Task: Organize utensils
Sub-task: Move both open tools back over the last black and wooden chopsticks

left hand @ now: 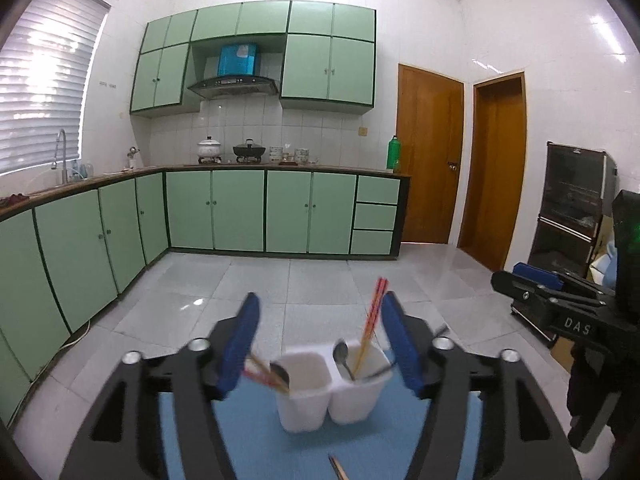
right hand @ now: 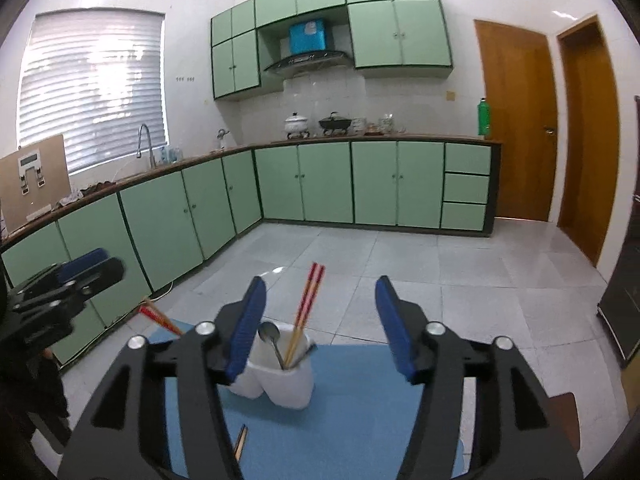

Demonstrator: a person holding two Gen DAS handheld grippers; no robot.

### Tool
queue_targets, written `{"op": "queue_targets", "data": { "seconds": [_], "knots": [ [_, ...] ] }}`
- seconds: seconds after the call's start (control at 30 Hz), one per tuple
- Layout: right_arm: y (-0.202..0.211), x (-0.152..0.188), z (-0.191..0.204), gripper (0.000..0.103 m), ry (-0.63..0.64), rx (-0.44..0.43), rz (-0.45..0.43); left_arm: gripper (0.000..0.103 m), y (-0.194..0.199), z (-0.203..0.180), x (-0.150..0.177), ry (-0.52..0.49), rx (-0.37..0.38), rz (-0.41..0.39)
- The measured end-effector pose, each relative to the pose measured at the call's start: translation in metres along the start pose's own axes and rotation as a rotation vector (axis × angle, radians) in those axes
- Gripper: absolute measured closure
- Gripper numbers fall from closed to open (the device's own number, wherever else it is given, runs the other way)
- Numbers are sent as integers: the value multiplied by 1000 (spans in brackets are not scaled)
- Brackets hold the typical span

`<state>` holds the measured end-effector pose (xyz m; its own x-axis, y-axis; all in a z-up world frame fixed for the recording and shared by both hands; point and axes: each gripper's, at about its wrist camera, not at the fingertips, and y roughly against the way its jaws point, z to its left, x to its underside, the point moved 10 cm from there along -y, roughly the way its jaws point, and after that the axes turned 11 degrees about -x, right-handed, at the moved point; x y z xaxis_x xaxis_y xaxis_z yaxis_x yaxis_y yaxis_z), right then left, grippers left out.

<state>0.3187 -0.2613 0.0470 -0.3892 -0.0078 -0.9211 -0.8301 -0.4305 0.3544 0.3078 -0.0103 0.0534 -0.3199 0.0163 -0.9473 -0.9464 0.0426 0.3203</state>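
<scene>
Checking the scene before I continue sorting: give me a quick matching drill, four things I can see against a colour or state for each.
Things:
1. utensil holder
2. upright chopsticks
3. mat
4. left gripper

Colour or state:
a. blue, lying flat under the holder
b. jaws open, nothing between the pads
c. white, two compartments
d. red and yellow, standing in the compartment with a spoon

Pairs: 1-c, 2-d, 3-a, 4-b
</scene>
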Motion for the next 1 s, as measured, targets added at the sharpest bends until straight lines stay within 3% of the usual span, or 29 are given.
{"op": "queue_targets", "data": {
  "seconds": [0.07, 0.27, 0.63, 1.0],
  "knots": [
    [21, 17, -1, 26, -13, 13, -11, 28, 19, 3, 16, -4, -13, 9],
    [63, 89, 1, 14, -46, 66, 18, 20, 54, 9, 81, 19, -50, 71],
    [76, 213, 15, 12, -135, 86, 161, 15, 76, 22, 200, 7, -102, 216],
    [55, 272, 46, 12, -137, 61, 318, 15, 75, 32, 271, -9, -144, 390]
  ]
}}
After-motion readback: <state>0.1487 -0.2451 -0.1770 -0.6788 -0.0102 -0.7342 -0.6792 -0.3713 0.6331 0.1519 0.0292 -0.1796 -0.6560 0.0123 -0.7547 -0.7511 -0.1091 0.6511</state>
